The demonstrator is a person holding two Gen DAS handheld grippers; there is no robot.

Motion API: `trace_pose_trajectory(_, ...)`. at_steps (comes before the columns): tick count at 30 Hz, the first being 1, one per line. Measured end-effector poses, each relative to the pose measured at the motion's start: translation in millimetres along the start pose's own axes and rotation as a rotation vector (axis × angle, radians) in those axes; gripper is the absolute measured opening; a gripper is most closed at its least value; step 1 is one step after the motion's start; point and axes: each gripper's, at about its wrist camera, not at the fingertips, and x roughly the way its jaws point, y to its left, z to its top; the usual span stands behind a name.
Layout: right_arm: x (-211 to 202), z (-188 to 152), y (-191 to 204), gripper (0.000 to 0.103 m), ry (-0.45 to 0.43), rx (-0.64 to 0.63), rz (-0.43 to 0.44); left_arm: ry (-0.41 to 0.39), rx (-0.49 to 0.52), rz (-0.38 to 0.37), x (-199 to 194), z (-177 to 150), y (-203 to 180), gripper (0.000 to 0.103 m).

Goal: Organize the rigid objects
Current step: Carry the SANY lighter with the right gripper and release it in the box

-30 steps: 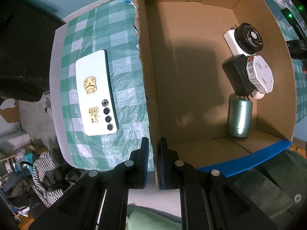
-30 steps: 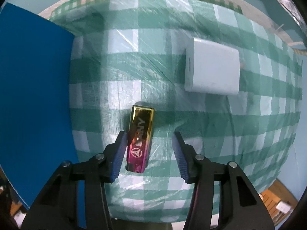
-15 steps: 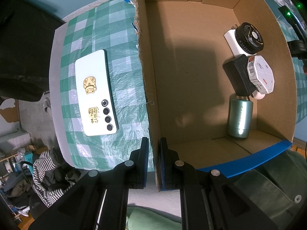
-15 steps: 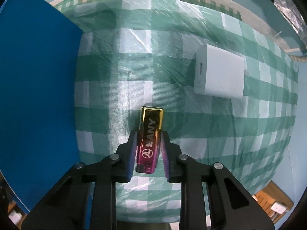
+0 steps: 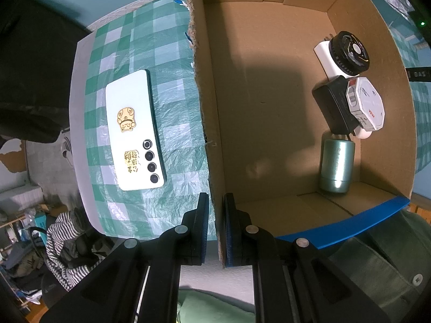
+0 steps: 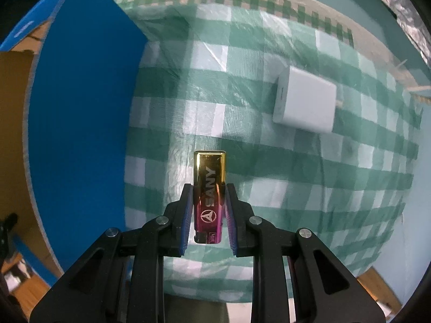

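A: The right gripper (image 6: 208, 215) is clamped on the gold-and-pink lighter (image 6: 209, 196), its blue pads pressing both long sides. The lighter hangs clear of the checked tablecloth (image 6: 269, 188), gold end pointing away from the camera, with "SANY" printed along its face

B: And the other one?

A: The left gripper (image 5: 215, 226) has its jaws pinched together on the side wall of the cardboard box (image 5: 207, 134), one finger outside it and one inside

B: What sits in the box?

A: Along the far side there is a black round fan (image 5: 348, 52) on a white block (image 5: 327, 59), a black adapter (image 5: 332, 105), a white octagonal case (image 5: 365, 103) lying partly over the adapter, and a green metal cylinder (image 5: 336, 165) on its side near the corner

B: Anything outside it?

A: A white phone (image 5: 134, 132) lies face down on the cloth beside the box, gold stickers on its back. In the right wrist view a white charger cube (image 6: 305, 103) rests on the cloth well apart from the lighter, and the box's blue outer wall (image 6: 80, 123) stands to the left
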Motion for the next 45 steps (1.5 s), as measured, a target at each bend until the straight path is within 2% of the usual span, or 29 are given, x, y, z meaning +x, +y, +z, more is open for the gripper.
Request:
trace_pose_trajectory(19,-95.6,4.2,54.5,0.022,-0.158,-0.166,0.036,-0.004,0.0,-0.003,-1.2,0.4,0.1,0.011)
trace_pose_trajectory(25,-112.0,15.2,77.4,0.022,-0.189,-0.238,0.049,-0.005,0.003,-0.003,-1.3,0.1,0.4,0.011)
trace_pose_trajectory(31,-110.9,22.5,105.5,0.022,-0.185,-0.306,0.052,-0.005,0.001,-0.005,-1.2,0.3,0.6,0.011)
trace_pose_trajectory(40,-75.0,28.4,151.5,0.022,-0.113,-0.389,0.034,-0.004,-0.002,-0.008,-1.6,1.0,0.6,0.011)
trace_pose_trajectory(45,-56.8,27.5,169.9,0.022,-0.088,-0.429,0.056,-0.004,-0.004,-0.01,-0.9,0.9,0.7,0.011)
